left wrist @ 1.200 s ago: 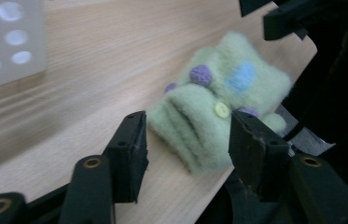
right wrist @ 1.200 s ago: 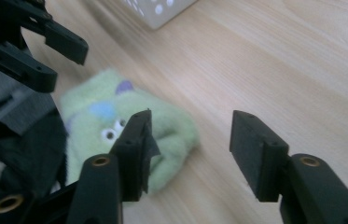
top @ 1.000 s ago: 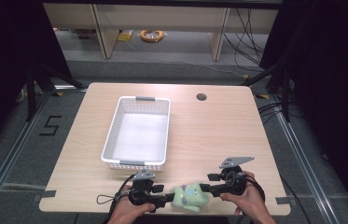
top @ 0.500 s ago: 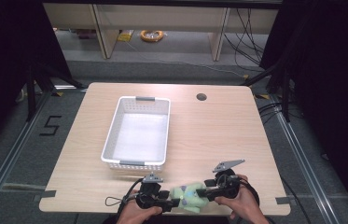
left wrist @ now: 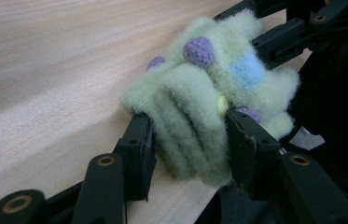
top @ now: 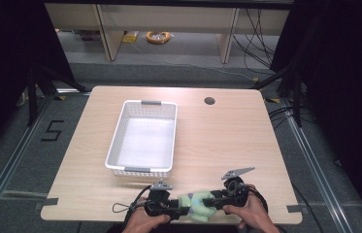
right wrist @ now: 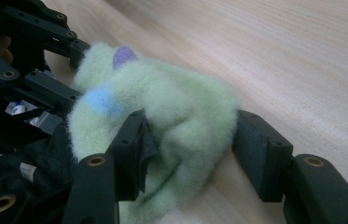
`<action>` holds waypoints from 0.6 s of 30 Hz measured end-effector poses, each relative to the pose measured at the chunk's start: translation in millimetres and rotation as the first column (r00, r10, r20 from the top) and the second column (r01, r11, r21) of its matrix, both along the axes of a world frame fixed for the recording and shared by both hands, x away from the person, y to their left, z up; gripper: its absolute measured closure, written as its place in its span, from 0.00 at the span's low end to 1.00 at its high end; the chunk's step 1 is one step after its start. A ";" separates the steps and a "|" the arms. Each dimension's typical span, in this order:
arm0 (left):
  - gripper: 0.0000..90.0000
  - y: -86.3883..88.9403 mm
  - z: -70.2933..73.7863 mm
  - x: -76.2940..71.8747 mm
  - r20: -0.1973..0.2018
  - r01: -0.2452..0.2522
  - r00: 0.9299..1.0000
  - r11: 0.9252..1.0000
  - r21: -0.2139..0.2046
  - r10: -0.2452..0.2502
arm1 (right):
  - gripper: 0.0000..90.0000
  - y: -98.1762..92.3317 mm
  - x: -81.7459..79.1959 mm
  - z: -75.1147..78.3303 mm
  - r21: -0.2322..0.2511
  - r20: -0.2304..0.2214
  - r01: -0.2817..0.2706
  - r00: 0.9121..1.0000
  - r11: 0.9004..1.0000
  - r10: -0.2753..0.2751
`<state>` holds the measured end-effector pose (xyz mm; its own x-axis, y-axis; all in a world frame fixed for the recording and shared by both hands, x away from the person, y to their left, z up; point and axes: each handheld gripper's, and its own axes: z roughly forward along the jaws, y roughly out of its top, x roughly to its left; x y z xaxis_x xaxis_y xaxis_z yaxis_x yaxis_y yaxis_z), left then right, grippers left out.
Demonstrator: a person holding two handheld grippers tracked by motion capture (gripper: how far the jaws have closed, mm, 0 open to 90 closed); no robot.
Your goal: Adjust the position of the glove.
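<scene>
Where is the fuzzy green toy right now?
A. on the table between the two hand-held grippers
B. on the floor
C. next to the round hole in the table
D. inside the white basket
A: the fuzzy green toy lies on the table near its front edge, with the left hand-held gripper and right hand-held gripper closing on it from either side; the white basket holds nothing.
</scene>
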<state>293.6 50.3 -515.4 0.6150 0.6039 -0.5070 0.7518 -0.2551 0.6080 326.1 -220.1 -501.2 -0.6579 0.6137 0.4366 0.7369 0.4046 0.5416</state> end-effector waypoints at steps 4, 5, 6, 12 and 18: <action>0.62 0.5 -1.4 1.4 -0.009 -0.001 1.000 1.000 -0.017 0.001 | 0.57 -0.6 0.9 -3.5 0.028 -0.014 0.006 1.000 1.000 -0.005; 0.63 0.1 -1.5 1.2 -0.009 0.000 1.000 1.000 -0.017 0.000 | 0.58 -0.8 1.0 -4.3 0.038 -0.017 0.004 1.000 0.999 -0.004; 0.64 -0.1 -1.7 1.1 -0.006 0.004 1.000 1.000 -0.016 -0.004 | 0.59 -1.0 1.0 -4.7 0.039 -0.021 0.010 1.000 0.999 -0.009; 0.73 0.2 -2.1 1.5 0.003 0.018 1.000 1.000 -0.025 -0.018 | 0.72 -2.4 1.2 -6.0 0.082 -0.020 -0.026 0.999 0.996 0.028; 0.78 0.7 1.6 0.5 0.032 0.029 0.999 1.000 0.001 -0.029 | 0.79 -1.6 -1.2 -3.5 0.099 -0.001 -0.060 0.998 0.993 0.061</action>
